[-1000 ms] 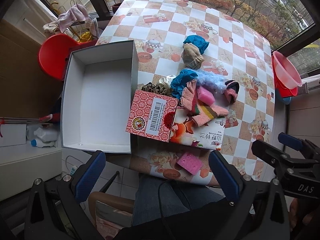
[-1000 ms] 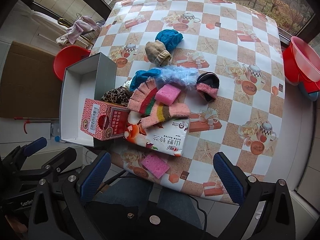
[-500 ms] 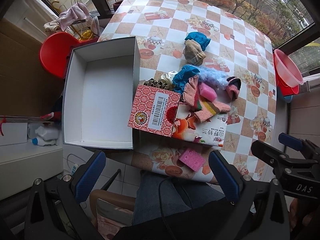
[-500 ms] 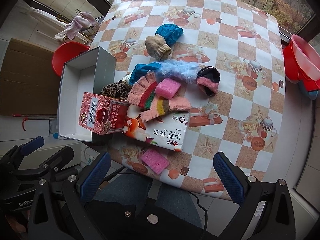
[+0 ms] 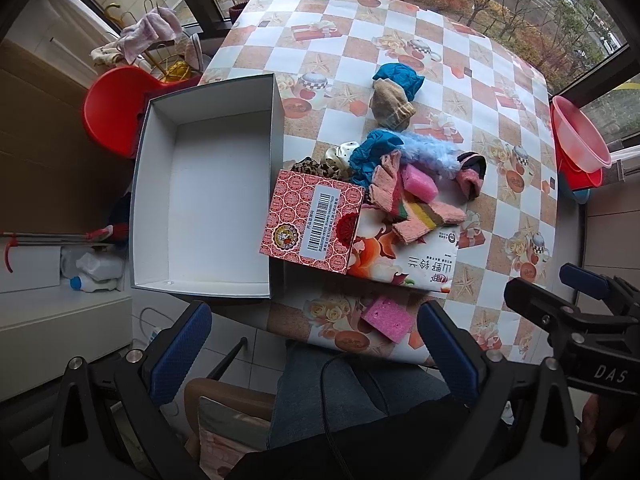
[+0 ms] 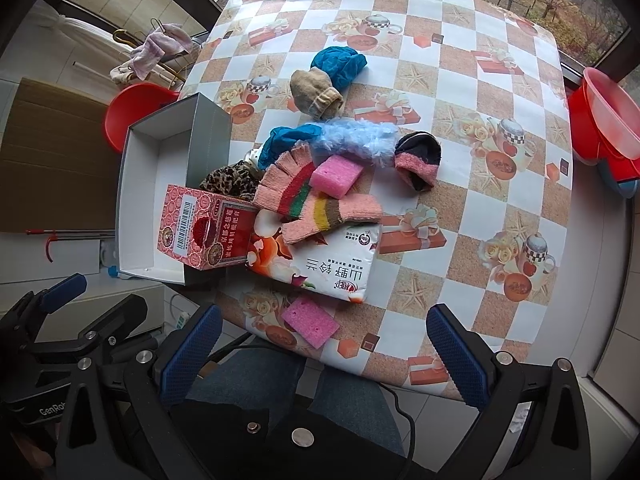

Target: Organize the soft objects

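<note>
Both grippers are hovering above the near edge of the checkered table (image 5: 460, 60), over the seated person's lap. The left gripper (image 5: 312, 344) is spread wide with nothing between its blue pads, and the right gripper (image 6: 324, 348) is gaping just as wide and empty.

The white box (image 5: 208, 200) is sitting open at the table's left edge, nothing showing inside it. Leaning against its right wall is a red patterned carton (image 5: 314, 222), and right of that a printed packet (image 6: 320, 260) is lying flat. A striped pink glove (image 6: 308, 200) is draping over the packet's far end, with a pink sponge (image 6: 336, 176) resting on it. Beyond the glove, a fluffy blue piece (image 6: 356, 142) and a blue cloth (image 6: 288, 140) are bunching together. A second pink sponge (image 5: 386, 318) is lying nearer than the packet, by the table's edge.
</note>
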### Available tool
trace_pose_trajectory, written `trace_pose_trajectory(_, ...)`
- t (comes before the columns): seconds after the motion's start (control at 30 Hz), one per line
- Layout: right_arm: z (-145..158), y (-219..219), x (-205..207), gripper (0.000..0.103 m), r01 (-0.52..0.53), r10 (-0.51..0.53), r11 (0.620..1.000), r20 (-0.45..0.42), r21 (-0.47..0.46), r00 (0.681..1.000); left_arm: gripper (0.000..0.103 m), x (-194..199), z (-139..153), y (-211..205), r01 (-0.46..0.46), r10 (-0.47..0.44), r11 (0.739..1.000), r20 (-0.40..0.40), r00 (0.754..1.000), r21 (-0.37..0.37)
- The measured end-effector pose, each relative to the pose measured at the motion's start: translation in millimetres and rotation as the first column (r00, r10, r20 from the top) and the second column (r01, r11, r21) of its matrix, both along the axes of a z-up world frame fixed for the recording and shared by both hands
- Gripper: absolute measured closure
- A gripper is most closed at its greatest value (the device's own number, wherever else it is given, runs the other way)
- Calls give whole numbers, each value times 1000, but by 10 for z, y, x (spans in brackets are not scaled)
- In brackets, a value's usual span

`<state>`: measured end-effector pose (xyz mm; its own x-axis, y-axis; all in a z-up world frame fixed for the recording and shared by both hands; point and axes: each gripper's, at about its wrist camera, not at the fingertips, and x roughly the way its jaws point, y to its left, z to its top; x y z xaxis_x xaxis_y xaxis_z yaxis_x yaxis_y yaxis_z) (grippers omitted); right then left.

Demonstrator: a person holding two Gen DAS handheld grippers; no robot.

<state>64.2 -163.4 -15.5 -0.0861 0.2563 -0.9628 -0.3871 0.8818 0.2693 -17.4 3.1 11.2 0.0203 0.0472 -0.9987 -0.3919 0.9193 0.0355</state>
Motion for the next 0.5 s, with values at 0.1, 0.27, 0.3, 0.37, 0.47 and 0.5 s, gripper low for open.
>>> trace_pose_trajectory(0.1, 1, -1, 7, 0, 0, 0, 1000, 2, -1, 1000, 0, -3, 1, 3, -1, 1, 1000, 2, 1000, 0)
trace_pose_trajectory(0.27, 9, 26, 23, 0, -3, 3, 1000, 9, -1, 1000, 0, 8, 12, 22, -1, 1, 1000, 1, 1000, 3)
trace_pose_trajectory(0.3, 6, 26, 15, 0, -4, 4, 1000, 10, -2, 1000, 0, 9, 12, 21, -1, 1, 1000, 0, 1000, 3)
trace_pose_trajectory(0.37, 9, 32, 25, 0, -4, 4, 1000, 10, -3, 1000, 0, 9, 13, 20, -1, 1, 1000, 1, 1000, 3)
trace_pose_trajectory(0.47, 35, 52, 33, 0, -9, 9, 1000, 22, -8, 1000, 0, 10, 13, 20, -1, 1, 1000, 0, 1000, 4)
trace_pose_trajectory(0.5, 39, 60, 28, 0, -10, 10, 1000, 25, -9, 1000, 0, 8, 12, 28, -1, 1, 1000, 0, 1000, 4)
